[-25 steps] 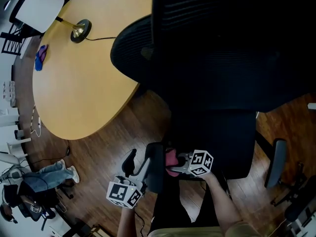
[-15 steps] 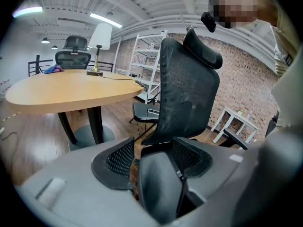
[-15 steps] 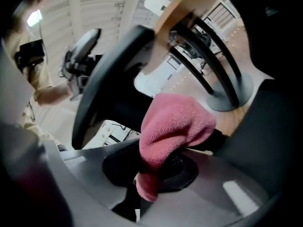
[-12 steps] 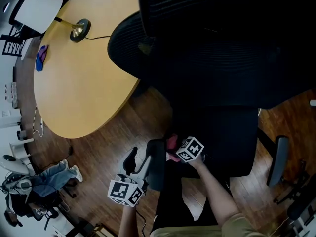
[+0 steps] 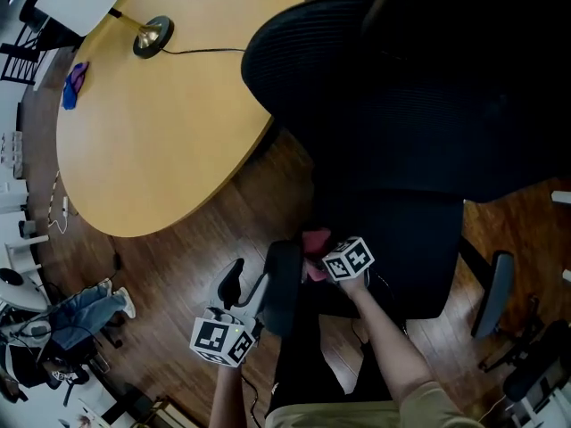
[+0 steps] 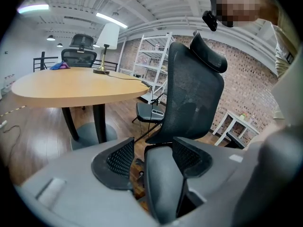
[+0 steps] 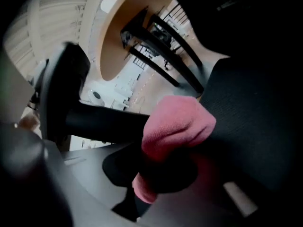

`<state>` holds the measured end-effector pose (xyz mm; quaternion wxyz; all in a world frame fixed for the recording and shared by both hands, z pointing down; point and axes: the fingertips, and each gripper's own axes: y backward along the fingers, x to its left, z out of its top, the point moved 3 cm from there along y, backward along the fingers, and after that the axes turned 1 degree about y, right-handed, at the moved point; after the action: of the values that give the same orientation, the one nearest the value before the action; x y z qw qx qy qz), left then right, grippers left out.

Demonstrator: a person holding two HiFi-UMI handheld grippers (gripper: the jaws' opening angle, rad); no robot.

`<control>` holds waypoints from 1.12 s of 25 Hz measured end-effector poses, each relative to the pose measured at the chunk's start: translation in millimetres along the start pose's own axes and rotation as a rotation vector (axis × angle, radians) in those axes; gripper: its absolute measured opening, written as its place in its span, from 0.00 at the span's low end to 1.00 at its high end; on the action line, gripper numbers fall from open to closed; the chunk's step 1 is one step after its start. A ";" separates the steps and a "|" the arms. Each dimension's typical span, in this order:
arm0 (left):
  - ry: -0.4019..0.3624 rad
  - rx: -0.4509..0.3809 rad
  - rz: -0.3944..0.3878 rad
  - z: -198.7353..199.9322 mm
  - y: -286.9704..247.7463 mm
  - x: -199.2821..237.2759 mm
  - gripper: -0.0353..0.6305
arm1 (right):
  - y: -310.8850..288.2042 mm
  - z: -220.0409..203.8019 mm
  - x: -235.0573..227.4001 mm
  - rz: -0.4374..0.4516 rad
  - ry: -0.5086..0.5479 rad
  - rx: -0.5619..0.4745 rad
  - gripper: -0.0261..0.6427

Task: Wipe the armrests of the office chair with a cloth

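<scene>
The black office chair (image 5: 419, 132) fills the head view, and its left armrest (image 5: 283, 288) points away from me. My left gripper (image 5: 245, 303) straddles the near end of that armrest (image 6: 163, 188), its jaws shut on the pad. My right gripper (image 5: 318, 255) is shut on a bunched pink cloth (image 5: 314, 239), which it holds at the inner side of the armrest's far end, next to the seat edge. In the right gripper view the cloth (image 7: 177, 122) bulges out of the gripper (image 7: 165, 174), with the dark armrest support (image 7: 104, 122) just behind it. The right armrest (image 5: 486, 294) stands untouched.
A round wooden table (image 5: 161, 105) with a brass lamp base (image 5: 152, 36) and a blue and pink cloth (image 5: 73, 83) stands at the left. A second black chair (image 6: 194, 93), white shelves (image 6: 156, 56) and a small white table (image 6: 241, 124) lie beyond. A person's legs (image 5: 85, 306) are at lower left.
My right gripper has rolled and carried the pink cloth along the armrest toward its far end. The left gripper has stayed on the armrest.
</scene>
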<state>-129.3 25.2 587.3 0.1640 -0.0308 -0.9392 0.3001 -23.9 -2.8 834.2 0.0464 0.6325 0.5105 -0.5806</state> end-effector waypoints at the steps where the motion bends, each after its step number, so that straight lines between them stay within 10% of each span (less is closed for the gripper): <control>1: 0.010 -0.009 0.002 1.3 2.7 -1.7 0.42 | 16.8 3.2 3.0 -0.006 -0.002 -0.047 0.13; 7: 0.070 -0.101 0.009 13.1 12.9 10.1 0.42 | 125.9 51.3 22.6 -0.122 0.216 -0.236 0.13; 13: 0.144 -0.173 0.067 11.8 45.5 48.0 0.42 | 162.0 111.9 102.5 -0.121 0.552 -0.154 0.14; 28: 0.387 -0.271 0.276 -75.6 146.6 159.2 0.42 | -2.4 148.6 249.2 0.220 1.196 0.640 0.14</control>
<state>-260.9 211.9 607.2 0.2923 -0.2372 -0.9089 0.1797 -176.5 49.0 592.9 -0.3739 0.8751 0.1845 -0.2458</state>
